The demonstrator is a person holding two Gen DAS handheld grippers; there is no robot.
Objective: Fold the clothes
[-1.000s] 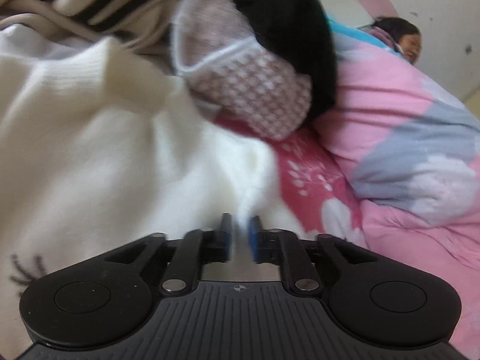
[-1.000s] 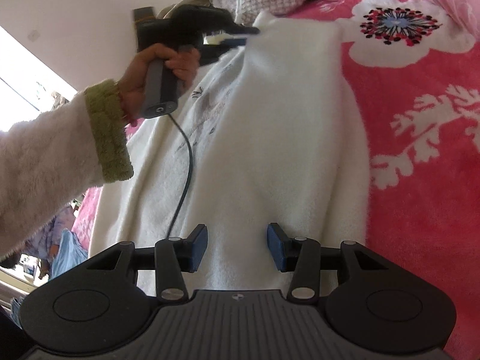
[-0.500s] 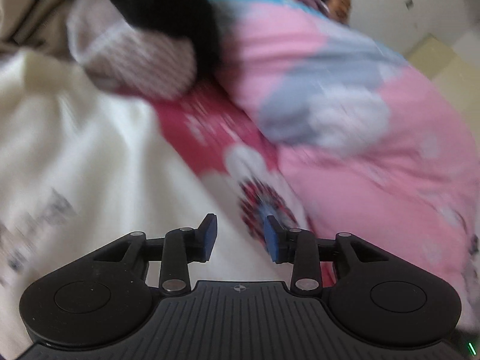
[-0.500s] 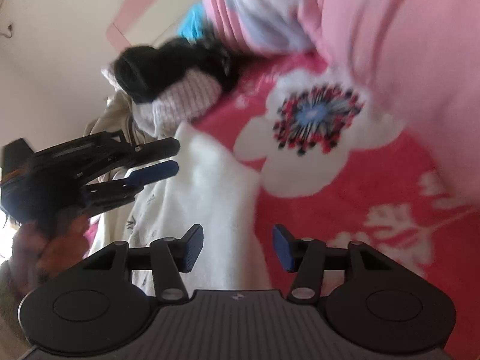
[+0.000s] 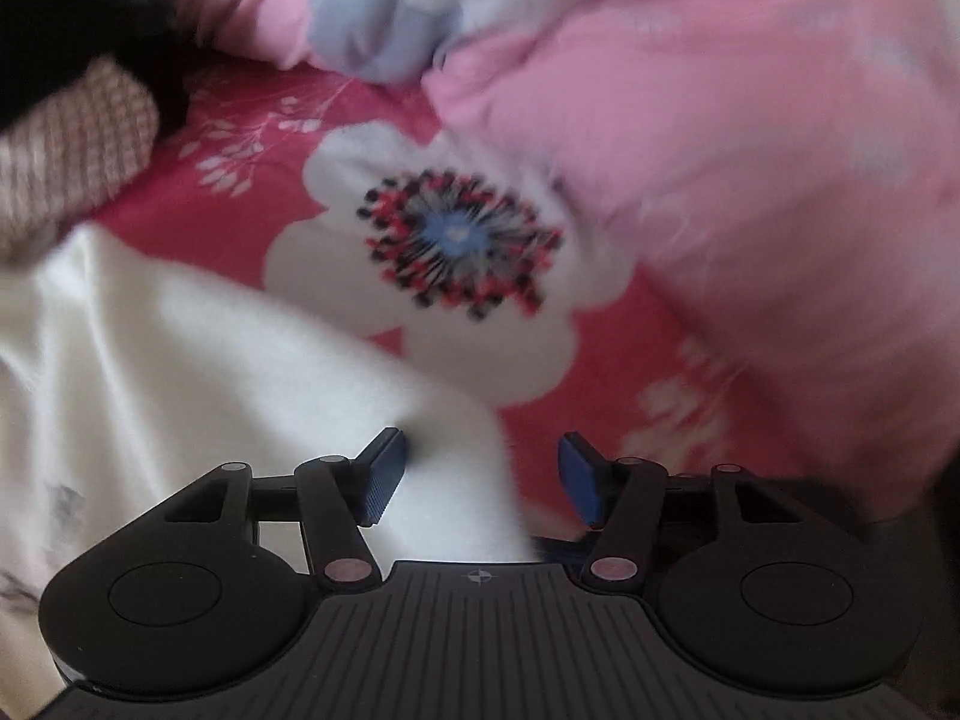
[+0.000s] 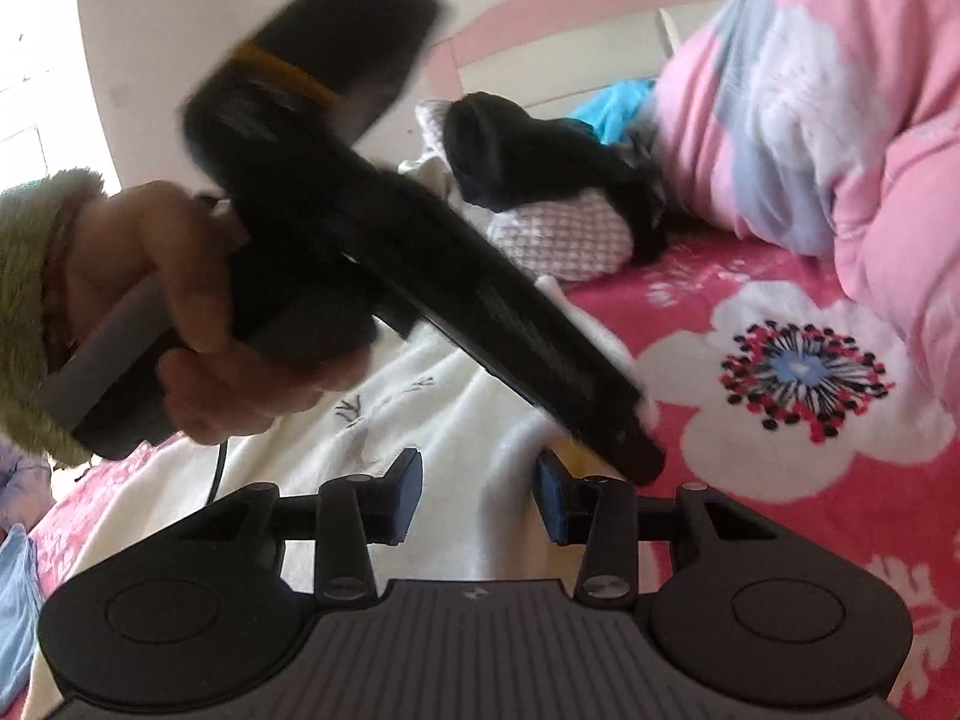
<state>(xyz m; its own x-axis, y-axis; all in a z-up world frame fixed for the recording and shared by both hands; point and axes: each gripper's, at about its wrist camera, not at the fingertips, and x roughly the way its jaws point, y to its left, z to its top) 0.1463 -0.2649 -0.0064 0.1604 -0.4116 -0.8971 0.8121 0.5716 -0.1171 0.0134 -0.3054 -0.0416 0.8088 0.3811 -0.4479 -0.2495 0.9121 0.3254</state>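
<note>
Left wrist view: the left gripper [image 5: 477,471], whose jaws have just been opening, stands open with a soft cream sweater [image 5: 180,372] edge loose between its blue ribbed pads, spread on the red floral bedsheet [image 5: 252,204]; folding is judged only begun.

Right wrist view: the right gripper [image 6: 477,495] is parted, gripping nothing, over the fuzzy sweater; unfolded clothes [image 6: 540,192] remain piled beyond.

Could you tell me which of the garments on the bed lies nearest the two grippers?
The white garment, spread flat under both; the black one and the checked one are bundled farther back.
</note>
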